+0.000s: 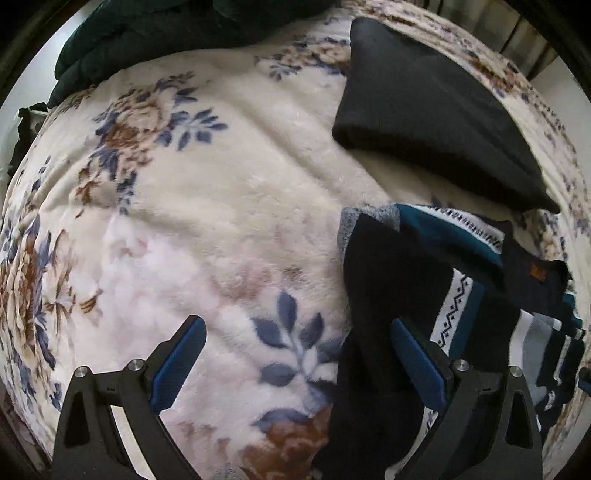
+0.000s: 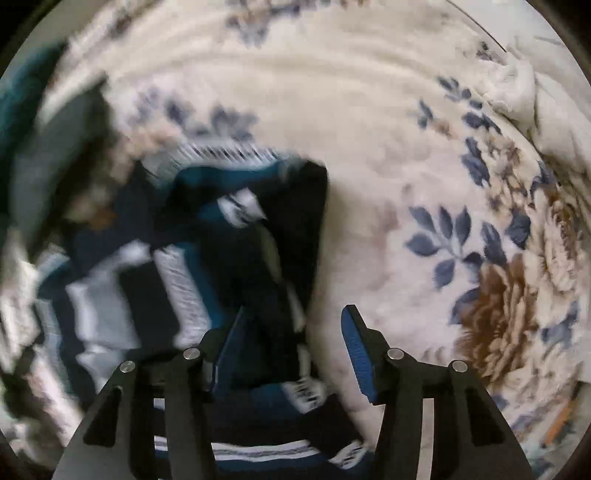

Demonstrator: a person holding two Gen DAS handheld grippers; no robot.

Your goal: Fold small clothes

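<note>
A pile of dark navy, teal and white patterned small clothes (image 1: 443,295) lies on a cream floral blanket (image 1: 221,221). My left gripper (image 1: 299,332) is open wide; its right finger is over the pile's left edge, its left finger over bare blanket. A folded black garment (image 1: 424,110) lies further back. In the right wrist view the same pile (image 2: 221,240) is blurred. My right gripper (image 2: 291,325) is open, with a dark fold of the pile lying between its fingers; I cannot tell if it touches them.
A dark green quilted cover (image 1: 147,33) is bunched at the far left of the blanket. Rumpled cream bedding (image 2: 535,92) lies at the upper right in the right wrist view. Open blanket (image 2: 406,166) stretches right of the pile.
</note>
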